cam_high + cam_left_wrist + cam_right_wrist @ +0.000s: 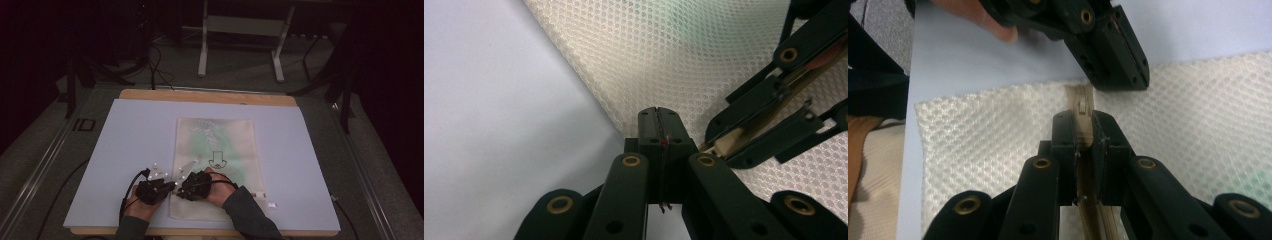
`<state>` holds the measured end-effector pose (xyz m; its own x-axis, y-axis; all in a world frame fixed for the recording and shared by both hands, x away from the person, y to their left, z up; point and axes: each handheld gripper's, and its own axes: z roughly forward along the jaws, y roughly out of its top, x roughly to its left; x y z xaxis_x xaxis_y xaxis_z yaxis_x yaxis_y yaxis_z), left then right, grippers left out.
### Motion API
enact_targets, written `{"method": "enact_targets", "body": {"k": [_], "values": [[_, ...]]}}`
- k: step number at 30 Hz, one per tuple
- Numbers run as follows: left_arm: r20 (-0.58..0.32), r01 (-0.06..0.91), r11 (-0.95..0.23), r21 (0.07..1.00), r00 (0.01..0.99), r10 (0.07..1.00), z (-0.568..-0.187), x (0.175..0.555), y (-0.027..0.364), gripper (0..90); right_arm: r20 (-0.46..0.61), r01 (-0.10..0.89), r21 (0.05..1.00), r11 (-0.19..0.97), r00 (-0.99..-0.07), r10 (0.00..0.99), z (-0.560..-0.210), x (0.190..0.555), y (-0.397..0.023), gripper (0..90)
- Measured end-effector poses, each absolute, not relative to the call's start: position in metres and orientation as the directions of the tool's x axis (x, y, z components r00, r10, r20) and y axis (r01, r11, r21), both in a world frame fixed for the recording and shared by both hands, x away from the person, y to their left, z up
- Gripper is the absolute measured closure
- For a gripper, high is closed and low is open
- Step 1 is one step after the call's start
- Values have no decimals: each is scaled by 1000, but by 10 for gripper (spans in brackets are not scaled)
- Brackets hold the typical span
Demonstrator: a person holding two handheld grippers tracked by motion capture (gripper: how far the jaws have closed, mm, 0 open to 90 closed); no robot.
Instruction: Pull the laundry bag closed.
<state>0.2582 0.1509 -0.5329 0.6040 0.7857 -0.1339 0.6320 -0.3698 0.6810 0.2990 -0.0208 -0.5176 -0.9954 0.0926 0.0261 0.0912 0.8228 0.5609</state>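
The mesh bag [216, 160] lies flat in the middle of the pale mat [125, 150], its zipper end at the mat's near edge, where both hands work. The right gripper [1083, 127] has its jaws closed on the zipper [1082, 107], the beige tape running down between them. The left gripper [657, 122] is shut tight at the bag's corner just beside it; I judge it pinches the mesh edge there, though the cloth between the pads is hard to make out.

The risk, as I see it: the two tools sit almost touching, so a pull on the zipper could knock one against the other, or the thin mesh could slip from the left pinch and let the whole bag drag along the mat. A skewed pull might jam the slider.

Beyond the mat, only a table frame [240, 35] on the floor, well apart; nothing blocks the bag.
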Motion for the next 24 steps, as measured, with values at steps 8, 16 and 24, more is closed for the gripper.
{"method": "enact_targets", "body": {"k": [8,16,24], "values": [[-129,630,-371,682,603,787,-533,258,150,894,6,80,547,833,-996,92,-516,296,-27,821],[-110,623,-389,678,610,785,-532,257,149,894,-37,48,523,851,-996,79,-514,292,-27,820],[-112,625,-389,677,610,785,-532,258,149,894,-48,41,510,859,-996,76,-513,291,-33,820]]}}
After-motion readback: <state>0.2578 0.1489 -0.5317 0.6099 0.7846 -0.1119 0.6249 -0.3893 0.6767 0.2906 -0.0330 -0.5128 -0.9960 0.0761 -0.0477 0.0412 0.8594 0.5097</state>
